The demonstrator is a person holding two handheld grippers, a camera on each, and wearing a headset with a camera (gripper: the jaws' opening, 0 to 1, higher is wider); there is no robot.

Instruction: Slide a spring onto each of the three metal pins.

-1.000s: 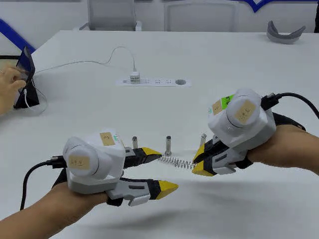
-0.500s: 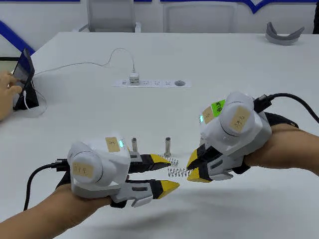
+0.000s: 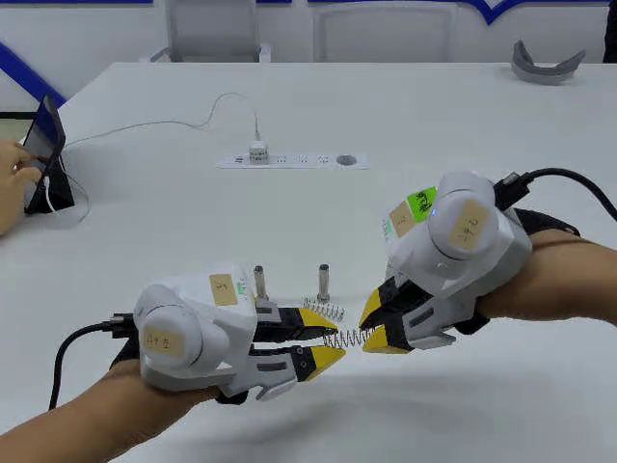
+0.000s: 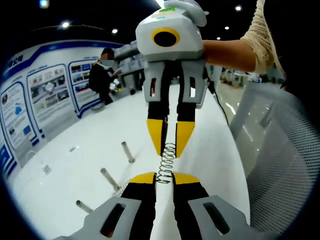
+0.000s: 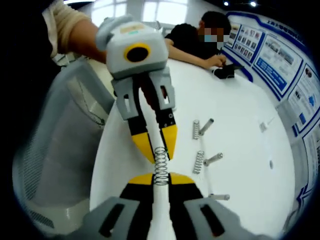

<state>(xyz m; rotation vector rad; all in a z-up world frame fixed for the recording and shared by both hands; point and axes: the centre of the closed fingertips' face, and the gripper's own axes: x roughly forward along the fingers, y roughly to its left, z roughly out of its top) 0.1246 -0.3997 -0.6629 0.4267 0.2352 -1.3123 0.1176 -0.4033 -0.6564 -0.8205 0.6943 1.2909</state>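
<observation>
Near three pins [image 5: 206,126] [image 5: 214,159] [image 5: 220,197], three springs [image 5: 195,129] [image 5: 199,161] [image 5: 160,167]

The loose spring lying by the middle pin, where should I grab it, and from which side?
Pinch the loose spring across its coils near one end, coming from the side away from the middle pin. It lies flat beside that pin, so this probably leaves its open end free.

I read my left hand-held gripper [image 3: 333,338] and right hand-held gripper [image 3: 369,325] as white-bodied, with black jaws tipped yellow. The coiled wire spring [image 3: 345,338] is silvery, the upright metal pins [image 3: 324,282] dull grey, the counter [image 3: 289,106] plain white.
</observation>
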